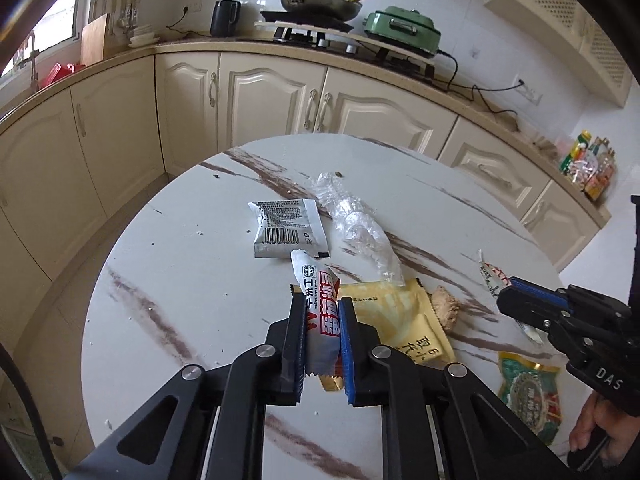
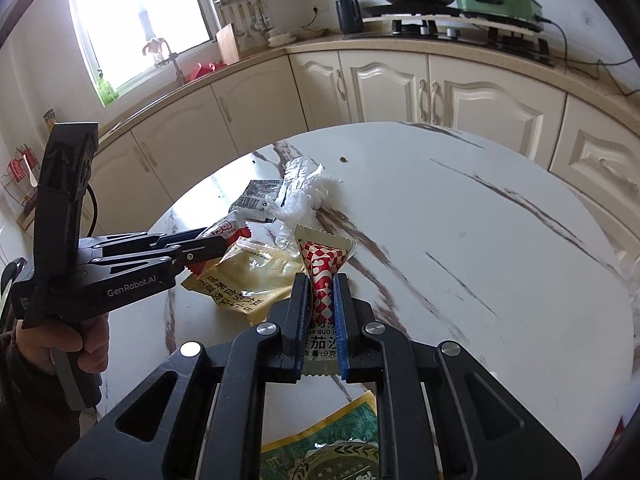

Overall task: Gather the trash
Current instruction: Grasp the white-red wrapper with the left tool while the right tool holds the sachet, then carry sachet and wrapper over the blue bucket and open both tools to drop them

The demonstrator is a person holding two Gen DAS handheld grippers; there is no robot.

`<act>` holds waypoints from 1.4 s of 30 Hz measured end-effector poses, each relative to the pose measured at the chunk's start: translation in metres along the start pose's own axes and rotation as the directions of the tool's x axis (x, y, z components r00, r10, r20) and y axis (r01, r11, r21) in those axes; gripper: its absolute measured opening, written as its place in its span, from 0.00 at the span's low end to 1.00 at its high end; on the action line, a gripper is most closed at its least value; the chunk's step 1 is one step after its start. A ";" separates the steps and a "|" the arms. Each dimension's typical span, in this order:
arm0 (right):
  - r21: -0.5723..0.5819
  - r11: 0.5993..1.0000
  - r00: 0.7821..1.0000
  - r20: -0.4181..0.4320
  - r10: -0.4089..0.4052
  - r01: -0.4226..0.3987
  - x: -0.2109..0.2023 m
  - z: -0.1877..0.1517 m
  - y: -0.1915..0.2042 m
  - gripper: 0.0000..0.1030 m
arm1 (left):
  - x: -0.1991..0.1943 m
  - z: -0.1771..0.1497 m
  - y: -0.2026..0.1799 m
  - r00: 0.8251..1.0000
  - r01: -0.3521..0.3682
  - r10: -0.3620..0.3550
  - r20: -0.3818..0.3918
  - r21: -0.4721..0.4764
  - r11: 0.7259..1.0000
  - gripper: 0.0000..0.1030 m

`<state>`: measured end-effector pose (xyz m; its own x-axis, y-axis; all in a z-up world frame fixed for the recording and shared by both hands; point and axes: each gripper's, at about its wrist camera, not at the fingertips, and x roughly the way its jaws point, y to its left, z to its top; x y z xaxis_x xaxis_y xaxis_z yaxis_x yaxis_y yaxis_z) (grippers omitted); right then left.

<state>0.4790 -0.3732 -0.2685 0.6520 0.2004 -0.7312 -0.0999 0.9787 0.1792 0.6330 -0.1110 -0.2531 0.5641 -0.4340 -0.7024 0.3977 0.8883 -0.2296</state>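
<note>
My left gripper (image 1: 322,308) is shut on a white and red snack wrapper (image 1: 316,312), held above the round marble table (image 1: 160,280). It also shows in the right wrist view (image 2: 218,246). My right gripper (image 2: 321,284) is shut on a red-checked ketchup sachet (image 2: 323,276); in the left wrist view the right gripper (image 1: 505,295) holds it at the right. On the table lie a yellow wrapper (image 1: 400,320), a silver sachet (image 1: 286,226), crumpled clear plastic (image 1: 356,224), a green packet (image 1: 530,394) and a piece of ginger (image 1: 447,307).
Cream kitchen cabinets (image 1: 260,96) curve behind the table. The counter carries a hob with a pan (image 1: 320,2), a green electric cooker (image 1: 402,30) and a dark jug (image 1: 225,18). Small crumbs (image 1: 339,174) dot the table top.
</note>
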 end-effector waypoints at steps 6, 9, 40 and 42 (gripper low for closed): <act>-0.013 1.000 0.999 0.030 0.013 -0.012 -0.025 0.004 0.027 0.12 | -0.059 -0.025 0.011 0.997 0.044 -0.044 0.065 -0.001 0.999 0.11; -0.042 0.999 0.999 0.045 0.025 -0.023 -0.037 0.006 0.053 0.12 | -0.095 -0.041 0.023 0.994 0.054 -0.053 0.098 -0.005 0.999 0.11; -0.153 0.911 0.885 -0.344 0.315 -0.384 0.240 -0.061 0.391 0.13 | -0.215 -0.254 0.335 0.983 -0.181 0.157 -0.092 -0.388 0.904 0.11; -0.119 0.916 0.875 -0.363 0.320 -0.384 0.265 -0.065 0.391 0.17 | -0.207 -0.259 0.347 0.979 -0.199 0.166 -0.119 -0.384 0.902 0.11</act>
<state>0.5635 0.0651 -0.4353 0.2662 0.5040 -0.8217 -0.4312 0.8246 0.3661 0.4669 0.3262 -0.3616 0.5320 -0.2598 -0.8059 -0.0315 0.9450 -0.3255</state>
